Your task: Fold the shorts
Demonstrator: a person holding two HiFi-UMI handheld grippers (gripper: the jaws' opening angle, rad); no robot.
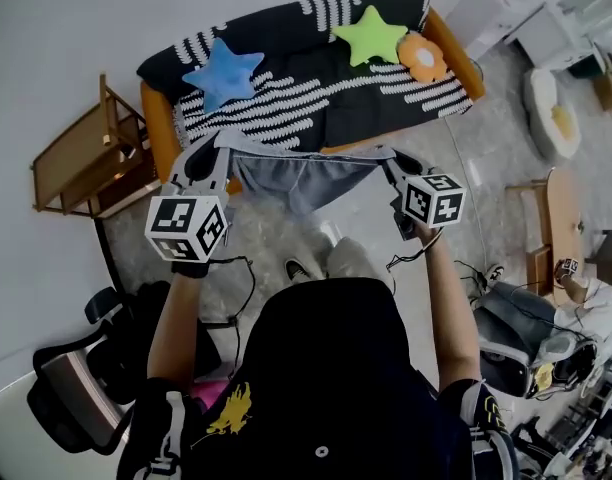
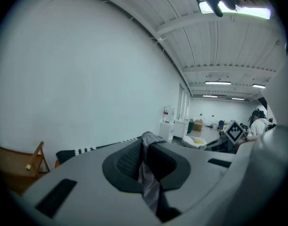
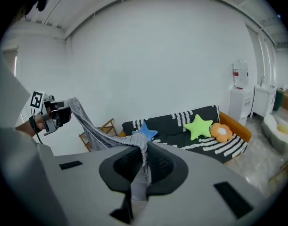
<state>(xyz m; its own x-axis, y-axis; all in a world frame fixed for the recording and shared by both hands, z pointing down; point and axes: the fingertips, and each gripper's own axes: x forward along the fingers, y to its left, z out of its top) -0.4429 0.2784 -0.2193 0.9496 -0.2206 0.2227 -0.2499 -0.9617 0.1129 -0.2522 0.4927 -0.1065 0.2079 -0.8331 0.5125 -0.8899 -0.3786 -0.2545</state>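
Shorts hang stretched between left tool and right tool, each clamped on one corner. Spreading step; next, probably lay them flat on sofa ahead.

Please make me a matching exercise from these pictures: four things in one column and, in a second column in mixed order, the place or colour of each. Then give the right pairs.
Things
1. shorts
2. blue star
3. green star
4. flower cushion

Places and colours (sides as in the head view)
a. orange, at the right end of the sofa
b. lies on the sofa's left half
c. hangs between the left gripper and the right gripper
d. lies between the other two cushions

Pairs: 1-c, 2-b, 3-d, 4-a
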